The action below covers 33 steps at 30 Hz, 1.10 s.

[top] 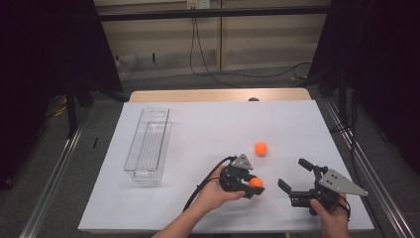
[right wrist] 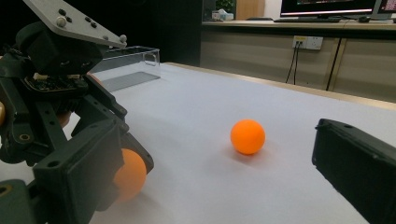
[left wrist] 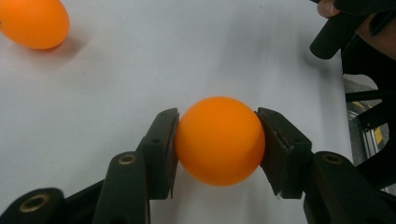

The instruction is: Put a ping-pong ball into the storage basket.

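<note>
Orange and round, a table-tennis ball (top: 256,182) sits pinched between the two black jaws of the left gripper (top: 251,187), low on the white table cover (top: 208,124) at about six o'clock from its middle. In the left gripper view the ball (left wrist: 219,141) is pressed on both sides by the jaw pads (left wrist: 163,149), with the white sheet right beneath it; whether it rests on the sheet or is lifted just clear cannot be told. The person's left hand (top: 215,191) wraps the gripper's body from the seven o'clock side, and the black cable (top: 203,186) loops beside the wrist.

At twelve o'clock from the pinched ball, a short way off and apart from it, lies a second orange ball (top: 261,148) free on the sheet; the right gripper view shows it (right wrist: 248,136) standing alone with a small shadow.

At three o'clock from the held ball, the right gripper (top: 293,174) has its jaws spread wide with nothing between them, held by the right hand (top: 333,218) near the table's front edge. Its grey three-cornered plate (top: 341,183) faces up.

At nine o'clock on the table, well apart from both balls, a clear plastic bin (top: 148,144) lies lengthwise along the left side of the sheet.
</note>
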{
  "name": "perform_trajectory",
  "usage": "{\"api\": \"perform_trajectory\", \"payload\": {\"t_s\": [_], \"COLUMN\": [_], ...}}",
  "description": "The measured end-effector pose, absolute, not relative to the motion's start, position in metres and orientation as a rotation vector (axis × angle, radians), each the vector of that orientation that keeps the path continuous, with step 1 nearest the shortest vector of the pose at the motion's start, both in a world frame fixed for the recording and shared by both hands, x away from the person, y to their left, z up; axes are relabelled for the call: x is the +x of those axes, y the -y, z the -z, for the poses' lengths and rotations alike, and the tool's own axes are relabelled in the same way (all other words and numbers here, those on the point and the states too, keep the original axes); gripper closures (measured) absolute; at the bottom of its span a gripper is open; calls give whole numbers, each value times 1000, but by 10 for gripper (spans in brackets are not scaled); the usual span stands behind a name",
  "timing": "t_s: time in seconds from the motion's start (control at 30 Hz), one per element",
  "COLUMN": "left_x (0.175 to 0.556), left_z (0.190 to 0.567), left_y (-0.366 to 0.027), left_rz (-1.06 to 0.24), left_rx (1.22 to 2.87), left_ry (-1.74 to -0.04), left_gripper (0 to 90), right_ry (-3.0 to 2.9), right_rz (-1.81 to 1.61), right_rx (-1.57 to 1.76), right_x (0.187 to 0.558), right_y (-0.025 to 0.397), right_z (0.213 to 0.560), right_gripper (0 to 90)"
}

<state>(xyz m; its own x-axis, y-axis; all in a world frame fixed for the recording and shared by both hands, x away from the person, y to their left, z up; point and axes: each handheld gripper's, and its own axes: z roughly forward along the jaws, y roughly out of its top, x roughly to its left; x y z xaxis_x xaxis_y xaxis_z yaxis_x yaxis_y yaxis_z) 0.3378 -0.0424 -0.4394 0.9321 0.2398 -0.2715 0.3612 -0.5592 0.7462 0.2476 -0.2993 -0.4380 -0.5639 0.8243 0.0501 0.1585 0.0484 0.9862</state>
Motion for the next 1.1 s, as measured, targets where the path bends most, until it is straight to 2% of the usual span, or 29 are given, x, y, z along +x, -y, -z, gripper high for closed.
{"api": "perform_trajectory", "payload": {"t_s": [1.1], "left_x": [350], "left_z": [430], "left_y": [21], "left_rz": [170], "left_rx": [2154], "left_ry": [-497], "left_gripper": [508], "right_ry": [-1776], "right_rz": [-1563], "right_rx": [991], "right_x": [248], "right_y": [299], "right_z": [438], "right_gripper": [15]}}
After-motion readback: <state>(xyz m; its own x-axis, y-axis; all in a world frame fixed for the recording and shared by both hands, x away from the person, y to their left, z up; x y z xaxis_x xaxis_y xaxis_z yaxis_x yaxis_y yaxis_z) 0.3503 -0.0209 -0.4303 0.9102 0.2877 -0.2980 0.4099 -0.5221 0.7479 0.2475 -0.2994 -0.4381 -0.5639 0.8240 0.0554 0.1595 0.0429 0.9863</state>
